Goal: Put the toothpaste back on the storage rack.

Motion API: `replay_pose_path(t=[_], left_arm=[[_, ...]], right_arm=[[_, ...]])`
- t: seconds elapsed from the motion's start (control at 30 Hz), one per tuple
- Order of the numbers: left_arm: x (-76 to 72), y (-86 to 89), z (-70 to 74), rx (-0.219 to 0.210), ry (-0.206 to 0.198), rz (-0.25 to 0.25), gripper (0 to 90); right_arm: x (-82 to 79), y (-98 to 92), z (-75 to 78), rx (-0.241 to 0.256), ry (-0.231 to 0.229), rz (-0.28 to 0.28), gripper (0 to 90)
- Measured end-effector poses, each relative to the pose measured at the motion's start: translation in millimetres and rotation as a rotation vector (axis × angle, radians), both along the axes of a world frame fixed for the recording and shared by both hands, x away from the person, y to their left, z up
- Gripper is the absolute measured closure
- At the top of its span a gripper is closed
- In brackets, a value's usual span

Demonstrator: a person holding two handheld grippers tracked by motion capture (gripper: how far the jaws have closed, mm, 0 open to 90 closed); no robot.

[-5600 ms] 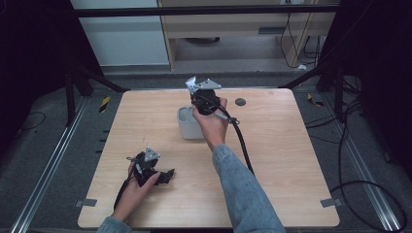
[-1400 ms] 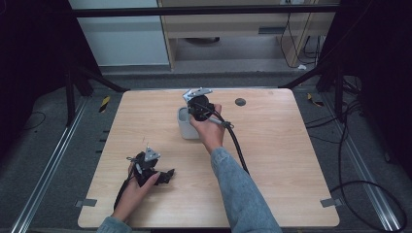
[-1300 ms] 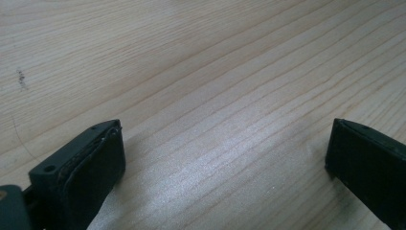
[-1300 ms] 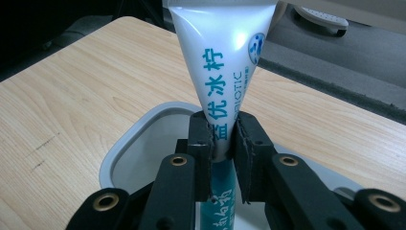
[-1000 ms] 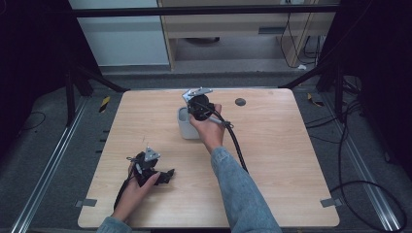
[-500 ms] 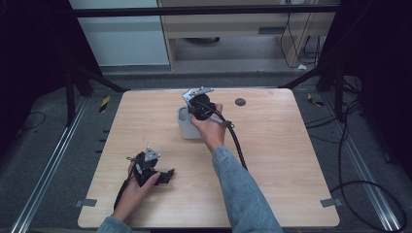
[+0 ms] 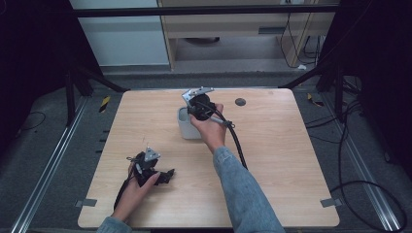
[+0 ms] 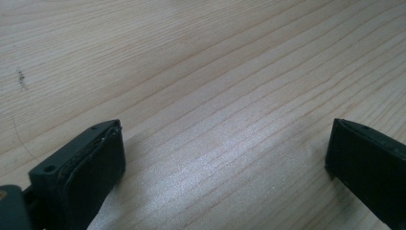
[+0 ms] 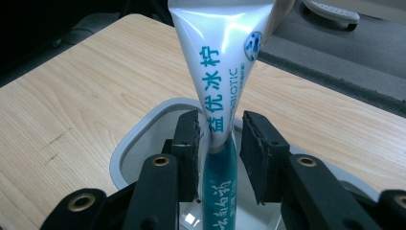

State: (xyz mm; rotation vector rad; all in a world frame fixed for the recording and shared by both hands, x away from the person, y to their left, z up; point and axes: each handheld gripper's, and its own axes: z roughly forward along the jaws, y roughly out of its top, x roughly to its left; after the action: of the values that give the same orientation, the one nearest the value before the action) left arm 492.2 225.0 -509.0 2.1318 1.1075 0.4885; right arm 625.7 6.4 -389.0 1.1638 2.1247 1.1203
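A white and teal toothpaste tube (image 9: 218, 72) stands upright in a white, rounded-square cup (image 9: 143, 129), crimped end up. My right gripper (image 9: 220, 117) straddles the tube with a thin gap on each side, so it is open just a little. In the high view the right gripper (image 7: 190, 110) hangs over the cup (image 7: 184, 128) near the table's middle back. My left gripper (image 7: 167, 174) rests on the wood at the front left. Its jaws are wide apart, with bare tabletop between them in the left gripper view (image 8: 226, 125).
A small dark round disc (image 7: 240, 102) lies on the wooden table (image 7: 282, 160) behind and to the right of the cup. The right gripper's black cable (image 7: 238, 143) trails back along the forearm. Metal rails and dark floor surround the table.
Since 5.6 s ago the right gripper has come down and forward over the cup. Over the last second it has barely shifted. The left gripper has stayed put.
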Motion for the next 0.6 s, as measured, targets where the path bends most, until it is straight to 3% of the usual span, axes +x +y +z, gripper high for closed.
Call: replay_pose_path(t=[0.6], left_arm=[[0.0,0.0,0.0,0.000,0.000,0.000,0.0]], right_arm=[[-6.2,-3.4,6.3,0.000,-0.002,0.015,62.7]])
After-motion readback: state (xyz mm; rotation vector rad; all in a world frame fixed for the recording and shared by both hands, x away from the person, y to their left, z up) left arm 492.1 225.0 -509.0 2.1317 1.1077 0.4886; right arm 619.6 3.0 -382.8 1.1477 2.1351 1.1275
